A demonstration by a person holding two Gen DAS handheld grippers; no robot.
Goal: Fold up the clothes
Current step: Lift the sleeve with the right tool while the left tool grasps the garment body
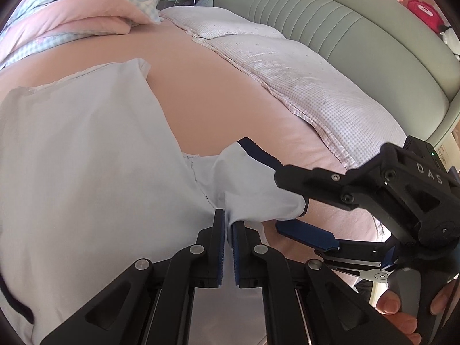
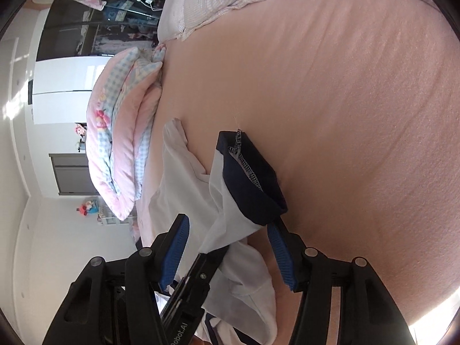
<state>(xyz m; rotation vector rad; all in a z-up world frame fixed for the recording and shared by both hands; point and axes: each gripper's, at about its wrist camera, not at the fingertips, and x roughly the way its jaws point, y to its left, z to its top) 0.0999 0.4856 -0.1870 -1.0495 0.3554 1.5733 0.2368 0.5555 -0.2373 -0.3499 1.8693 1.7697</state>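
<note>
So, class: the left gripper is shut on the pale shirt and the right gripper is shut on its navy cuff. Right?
Not quite. The left gripper is shut on the pale shirt, but the right gripper stands open around the navy cuff, as the right wrist view shows.

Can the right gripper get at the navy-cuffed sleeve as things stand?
Probably yes: the right gripper is open with the navy-cuffed sleeve between its fingers, nothing blocking; the left gripper only pinches the shirt nearby.

shirt (image 1: pixel 86 158): 1 | claws: 2 | folded quilt (image 1: pixel 86 14): 1 | pillow (image 1: pixel 273 66): 1
</note>
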